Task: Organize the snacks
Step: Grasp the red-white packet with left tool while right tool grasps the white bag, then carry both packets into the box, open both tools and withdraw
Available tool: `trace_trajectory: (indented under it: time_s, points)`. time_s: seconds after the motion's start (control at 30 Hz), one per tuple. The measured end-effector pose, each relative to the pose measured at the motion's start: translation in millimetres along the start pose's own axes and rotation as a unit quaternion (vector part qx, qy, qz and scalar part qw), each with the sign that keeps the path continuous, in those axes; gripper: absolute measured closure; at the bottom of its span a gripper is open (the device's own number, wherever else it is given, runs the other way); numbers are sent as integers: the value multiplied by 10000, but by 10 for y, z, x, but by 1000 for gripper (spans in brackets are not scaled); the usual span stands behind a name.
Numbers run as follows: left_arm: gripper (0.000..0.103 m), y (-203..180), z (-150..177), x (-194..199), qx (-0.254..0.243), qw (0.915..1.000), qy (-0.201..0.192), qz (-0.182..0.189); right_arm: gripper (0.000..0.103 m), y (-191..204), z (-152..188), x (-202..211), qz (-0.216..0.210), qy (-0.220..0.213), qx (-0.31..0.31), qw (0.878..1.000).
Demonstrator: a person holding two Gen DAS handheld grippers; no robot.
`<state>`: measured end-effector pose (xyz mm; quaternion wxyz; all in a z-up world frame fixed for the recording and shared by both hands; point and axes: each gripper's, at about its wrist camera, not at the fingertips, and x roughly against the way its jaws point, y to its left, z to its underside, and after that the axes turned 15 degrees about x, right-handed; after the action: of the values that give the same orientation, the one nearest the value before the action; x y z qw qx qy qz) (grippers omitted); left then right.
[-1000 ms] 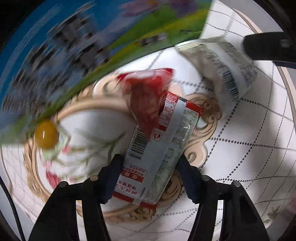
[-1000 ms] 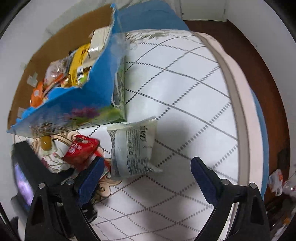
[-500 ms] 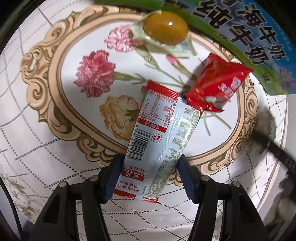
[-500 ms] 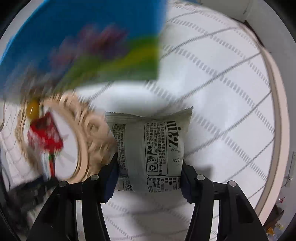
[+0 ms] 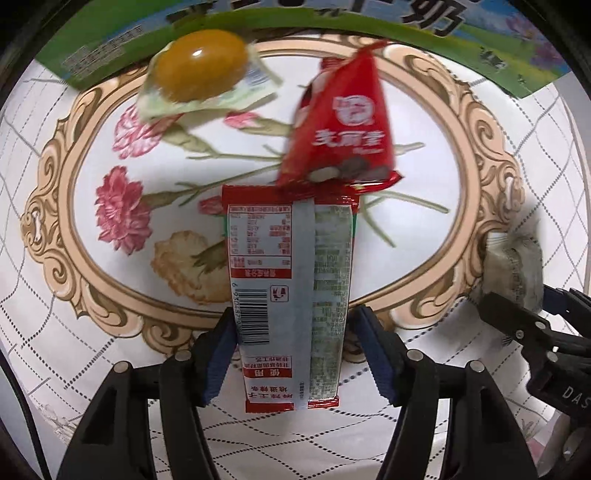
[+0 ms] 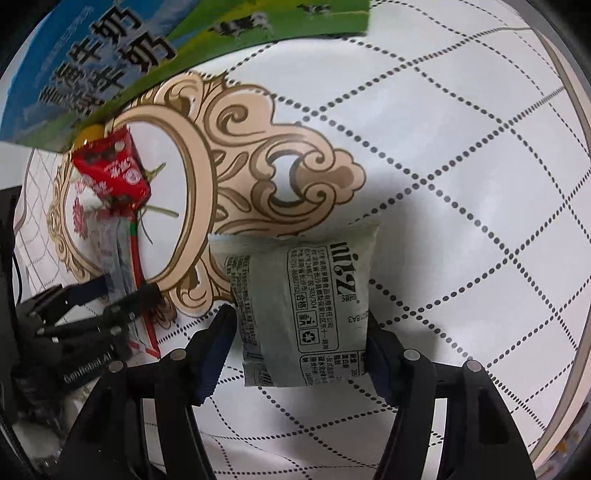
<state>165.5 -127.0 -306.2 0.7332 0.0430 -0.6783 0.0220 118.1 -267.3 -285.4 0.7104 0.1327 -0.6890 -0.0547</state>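
Note:
In the left wrist view, my left gripper (image 5: pixel 291 350) is shut on a long red-and-silver snack packet (image 5: pixel 288 288), label side down on the flowered tablecloth. A red triangular snack bag (image 5: pixel 340 125) lies just beyond it, and a wrapped yellow candy (image 5: pixel 199 70) lies farther left. In the right wrist view, my right gripper (image 6: pixel 299 343) is shut on a grey-green snack pouch (image 6: pixel 303 302). The left gripper (image 6: pixel 107 295) with its packet shows at the left there; the right gripper (image 5: pixel 513 299) with its pouch shows at the right of the left view.
A blue-and-green milk carton box (image 6: pixel 110 55) stands at the far side of the table, also along the top of the left wrist view (image 5: pixel 332 22). The tablecloth (image 6: pixel 443 147) has a gold oval frame and dotted grid. The table edge (image 6: pixel 569 110) curves at right.
My right gripper closed in from open above the table onto the grey-green pouch. My left gripper kept its hold on the long packet while the view swung so that the box now lies along the top.

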Motion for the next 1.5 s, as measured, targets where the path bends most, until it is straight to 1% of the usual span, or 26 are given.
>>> trace_trajectory:
  time_s: [0.03,0.07,0.13,0.17,0.2,0.23,0.3,0.33,0.4,0.43,0.5,0.6,0.73,0.8,0.93,1.0,1.1,1.13,1.17,1.23,1.3,1.4,1.47,1.5]
  points:
    - [41,-54,-66,27,0,10000,-20,-3,34,-9,-8,15,57,-44,-8,10000]
    - [41,-86,-60,32,-3,10000,-57,5,34,-12,-11,23,97,-62,-1,9999]
    - [41,-73,-65,73,37,9999,-120,26,34,2,-27,25,306,-120,82,9994]
    - [42,-130,-125,98,66,9998,-157,49,34,33,-26,29,404,-143,141,9990]
    - [49,-144,-134,111,107,9997,-193,77,36,88,-37,11,534,-172,214,9982]
    - [52,-135,-147,147,120,9996,-218,91,38,163,-59,-15,654,-199,269,9973]
    - [56,-115,-104,189,107,9996,-252,112,49,263,-53,14,726,-267,390,9962]
    - [56,-55,-92,214,112,9996,-232,135,49,287,-46,37,743,-292,439,9958]
    - [57,-48,54,233,129,9995,-166,217,53,347,-24,87,671,-301,482,9961]
    - [57,-46,140,261,97,9995,-189,214,53,375,-11,121,628,-305,496,9963]
    - [57,98,354,365,35,9995,-242,216,53,452,38,215,521,-347,543,9966]
    - [57,146,495,507,42,9990,-260,356,53,514,35,367,272,-449,567,9970]
    - [57,196,446,876,121,9968,-528,593,53,618,-15,640,-44,-686,599,9958]
    - [57,215,412,1125,207,9941,-709,794,53,674,-41,814,-184,-818,617,9946]
    - [57,241,171,1604,340,9865,-1039,1220,54,731,-121,1164,-401,-1118,625,9910]
    - [57,259,-64,1856,383,9818,-1235,1392,54,714,-216,1360,-499,-1298,586,9885]
    - [57,266,-376,2142,382,9769,-1534,1440,54,649,-393,1655,-481,-1597,550,9845]
    - [57,250,-475,2223,385,9758,-1623,1415,54,620,-495,1764,-412,-1713,532,9829]
    - [57,299,-581,2289,359,9753,-1679,1388,53,715,-625,1824,-348,-1787,517,9819]
    - [57,381,-800,2372,309,9750,-1839,1209,54,672,-831,1973,-212,-1925,519,9797]
    - [57,366,-1045,2401,273,9762,-1897,1019,53,634,-1074,2079,-52,-1999,537,9783]
    - [57,452,-1427,2404,291,9812,-1738,791,53,601,-1467,2113,201,-1994,611,9778]
    - [57,502,-1705,2240,344,9850,-1560,657,53,558,-1727,2051,333,-1927,634,9786]
    - [57,530,-1782,2213,381,9862,-1491,604,53,549,-1820,2014,387,-1879,642,9793]
